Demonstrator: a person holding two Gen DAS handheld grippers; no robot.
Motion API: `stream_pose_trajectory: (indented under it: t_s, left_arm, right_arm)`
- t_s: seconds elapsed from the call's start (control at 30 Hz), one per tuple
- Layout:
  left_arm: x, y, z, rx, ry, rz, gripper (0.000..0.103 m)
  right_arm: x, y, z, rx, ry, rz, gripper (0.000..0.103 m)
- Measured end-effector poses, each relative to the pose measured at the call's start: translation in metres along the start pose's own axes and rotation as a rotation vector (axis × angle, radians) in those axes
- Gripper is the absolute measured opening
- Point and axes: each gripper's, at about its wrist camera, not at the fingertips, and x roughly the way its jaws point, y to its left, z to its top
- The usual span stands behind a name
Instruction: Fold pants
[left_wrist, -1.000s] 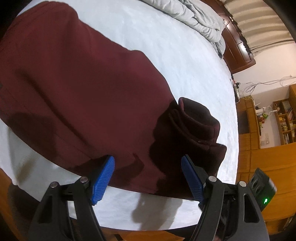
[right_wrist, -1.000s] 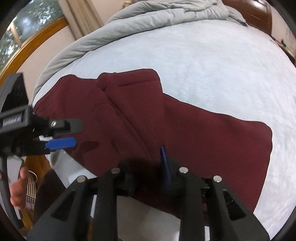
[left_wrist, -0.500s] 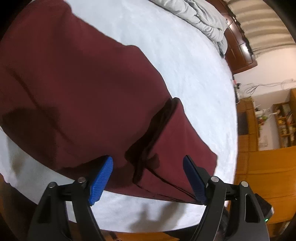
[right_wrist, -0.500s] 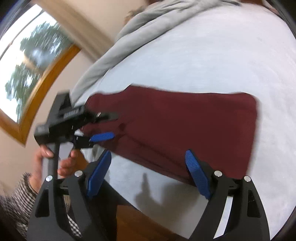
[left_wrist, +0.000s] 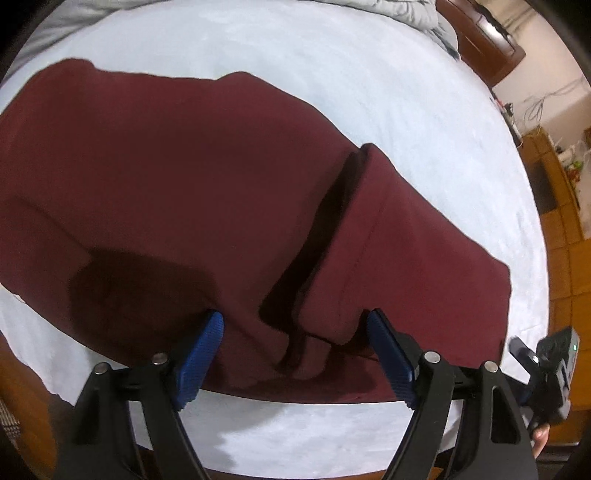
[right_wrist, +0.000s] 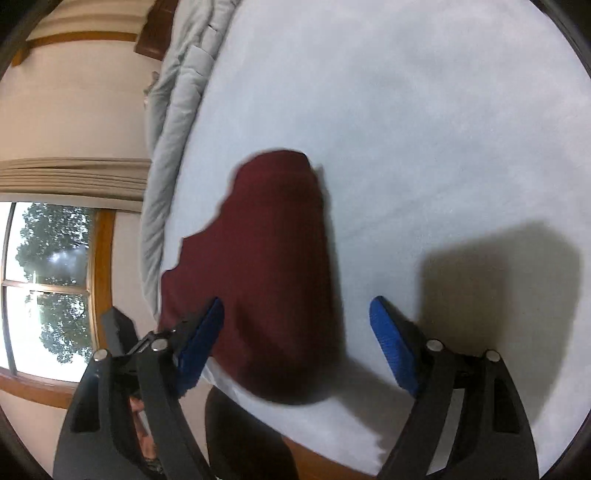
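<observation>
The maroon pants (left_wrist: 184, 184) lie flat on the white bed sheet (left_wrist: 369, 74). One part is folded over the rest, and its edge forms a dark crease (left_wrist: 325, 236). My left gripper (left_wrist: 295, 360) hovers open over the near edge of that crease, with cloth below its blue pads but not pinched. In the right wrist view I see the pants (right_wrist: 266, 258) end-on. My right gripper (right_wrist: 295, 347) is open and empty, its left pad over the cloth's end and its right pad over bare sheet (right_wrist: 424, 129).
A grey duvet (left_wrist: 413, 14) is bunched along the far side of the bed, also seen in the right wrist view (right_wrist: 173, 110). Dark wooden furniture (left_wrist: 484, 40) stands behind it. A window (right_wrist: 44, 288) is at the left. The wooden floor (left_wrist: 565, 240) shows beyond the bed's edge.
The right gripper, shut on the pants a second ago, has opened and let go. The bunched end now lies flat. The right gripper has rolled and swung away. The left gripper shifted slightly.
</observation>
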Motion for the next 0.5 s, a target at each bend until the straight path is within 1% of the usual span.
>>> stream_pose_trajectory:
  t_s: [0.03, 0.07, 0.1, 0.13, 0.17, 0.2, 0.23, 0.33, 0.37, 0.4, 0.43, 0.5]
  left_arm:
    - [0.0, -0.001, 0.0, 0.001, -0.003, 0.006, 0.081]
    - [0.0, -0.001, 0.0, 0.001, -0.005, 0.008, 0.081]
    - [0.001, -0.001, 0.0, 0.0, -0.007, 0.011, 0.081]
    - [0.001, -0.002, 0.0, 0.001, -0.011, 0.013, 0.082]
    - [0.001, -0.002, -0.001, 0.004, -0.014, 0.016, 0.082]
    - [0.001, -0.003, -0.001, 0.01, -0.014, 0.02, 0.082]
    - [0.001, -0.004, -0.001, 0.015, -0.016, 0.025, 0.082]
    - [-0.001, -0.009, -0.004, 0.036, -0.02, 0.038, 0.082]
    - [-0.001, -0.01, -0.005, 0.048, -0.016, 0.043, 0.084]
    - [0.002, -0.01, -0.007, 0.059, -0.013, 0.05, 0.084]
    - [0.004, -0.011, -0.008, 0.07, -0.014, 0.061, 0.085]
    - [0.009, -0.014, -0.011, 0.091, -0.01, 0.08, 0.087]
  right_arm:
    - [0.003, 0.001, 0.0, -0.017, 0.003, -0.001, 0.081]
    - [0.005, 0.003, 0.0, -0.032, 0.004, -0.005, 0.077]
    - [0.009, 0.008, -0.001, -0.057, 0.015, -0.001, 0.068]
    - [0.011, 0.011, -0.002, -0.074, 0.036, 0.018, 0.042]
    - [0.012, 0.014, -0.004, -0.083, 0.047, 0.021, 0.04]
    - [0.009, 0.021, -0.005, -0.116, 0.042, 0.01, 0.032]
    - [0.005, 0.027, -0.005, -0.151, 0.041, 0.011, 0.027]
    - [-0.02, 0.053, -0.012, -0.235, 0.002, 0.052, 0.023]
    - [-0.023, 0.059, -0.013, -0.264, -0.009, 0.048, 0.023]
    - [-0.027, 0.063, -0.017, -0.287, -0.014, 0.007, 0.023]
    - [-0.023, 0.062, -0.018, -0.281, -0.003, -0.031, 0.023]
    - [-0.004, 0.042, -0.015, -0.221, 0.043, -0.133, 0.023]
